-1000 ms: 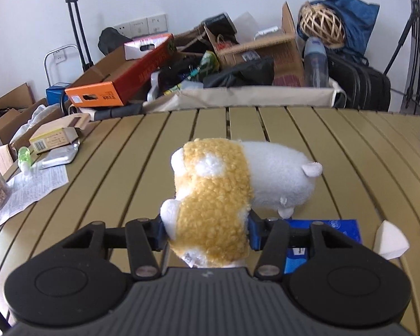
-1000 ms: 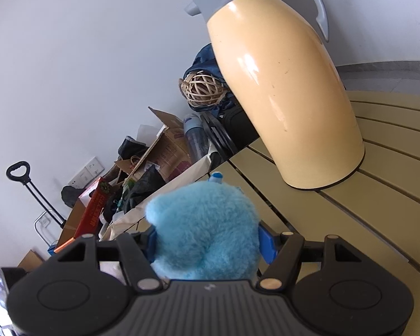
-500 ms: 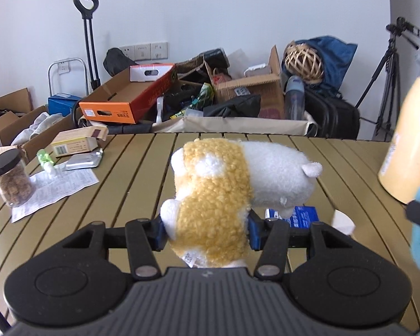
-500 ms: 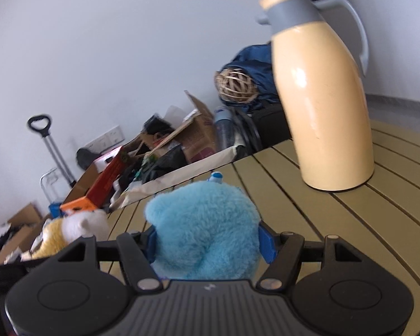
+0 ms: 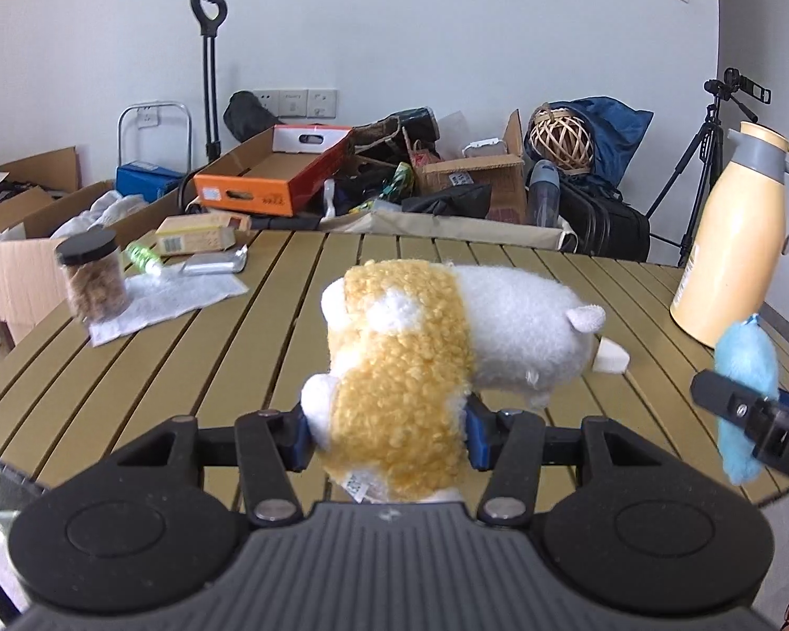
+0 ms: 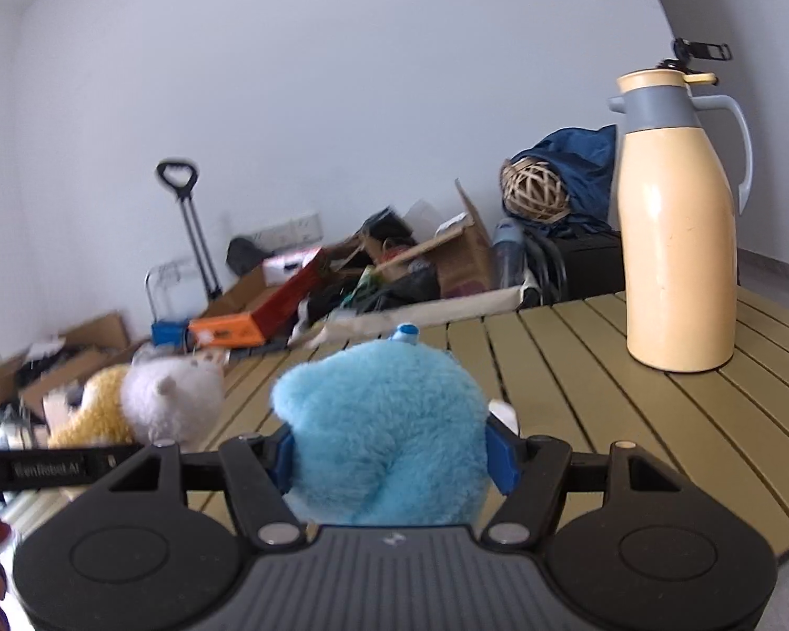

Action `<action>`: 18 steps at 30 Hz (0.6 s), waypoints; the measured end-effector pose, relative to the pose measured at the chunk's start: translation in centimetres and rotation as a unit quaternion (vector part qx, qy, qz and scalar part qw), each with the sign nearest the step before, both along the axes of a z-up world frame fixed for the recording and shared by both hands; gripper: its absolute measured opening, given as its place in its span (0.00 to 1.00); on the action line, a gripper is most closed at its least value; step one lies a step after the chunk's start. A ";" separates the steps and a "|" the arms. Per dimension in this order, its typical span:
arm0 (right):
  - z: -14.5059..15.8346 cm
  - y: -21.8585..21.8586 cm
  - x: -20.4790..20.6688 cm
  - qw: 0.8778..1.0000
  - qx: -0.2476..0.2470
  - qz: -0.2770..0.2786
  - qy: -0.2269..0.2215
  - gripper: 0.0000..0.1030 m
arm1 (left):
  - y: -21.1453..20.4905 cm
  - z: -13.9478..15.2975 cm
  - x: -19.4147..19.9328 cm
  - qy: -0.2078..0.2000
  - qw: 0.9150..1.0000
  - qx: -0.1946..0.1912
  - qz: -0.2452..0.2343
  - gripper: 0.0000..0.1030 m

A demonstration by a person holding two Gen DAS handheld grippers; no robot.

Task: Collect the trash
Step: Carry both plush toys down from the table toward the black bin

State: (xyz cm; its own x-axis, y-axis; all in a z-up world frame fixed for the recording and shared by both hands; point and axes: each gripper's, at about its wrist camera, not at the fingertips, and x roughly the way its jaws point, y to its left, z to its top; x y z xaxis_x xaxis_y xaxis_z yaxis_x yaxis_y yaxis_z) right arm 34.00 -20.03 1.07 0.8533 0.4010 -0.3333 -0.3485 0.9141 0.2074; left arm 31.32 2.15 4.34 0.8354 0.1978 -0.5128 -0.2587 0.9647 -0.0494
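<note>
Both toys are picked up but not yet put anywhere: the left gripper (image 5: 386, 423) is clamped on the yellow-and-white plush (image 5: 410, 368) at centre frame, and the right gripper (image 6: 389, 455) is clamped on the blue plush (image 6: 384, 420) likewise, both above the slatted table (image 5: 236, 347). Only the left view shows what is left at its left edge, the jar (image 5: 92, 278), paper sheet (image 5: 168, 297) and carton (image 5: 197, 234); no bin shows in either view.

**Colours on and around the slatted table**

A yellow-and-white plush toy (image 5: 421, 357) and a light blue plush toy (image 6: 389, 431) are seen. The table (image 5: 210, 347) is olive-yellow, the thermos jug (image 6: 678, 242) cream with a grey collar, the box (image 5: 273, 179) orange, the jar's lid (image 5: 87, 244) black.
</note>
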 end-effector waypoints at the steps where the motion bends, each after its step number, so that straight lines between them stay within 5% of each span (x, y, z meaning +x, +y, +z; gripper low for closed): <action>1: -0.2 0.2 -0.7 1.000 -0.004 0.005 0.001 0.64 | 0.1 -0.2 -0.7 0.001 1.000 -0.001 0.000 0.51; 18: -4.8 1.5 -9.8 0.997 -0.052 0.049 0.026 0.64 | 1.0 -5.7 -9.9 0.036 0.999 -0.024 -0.027 0.51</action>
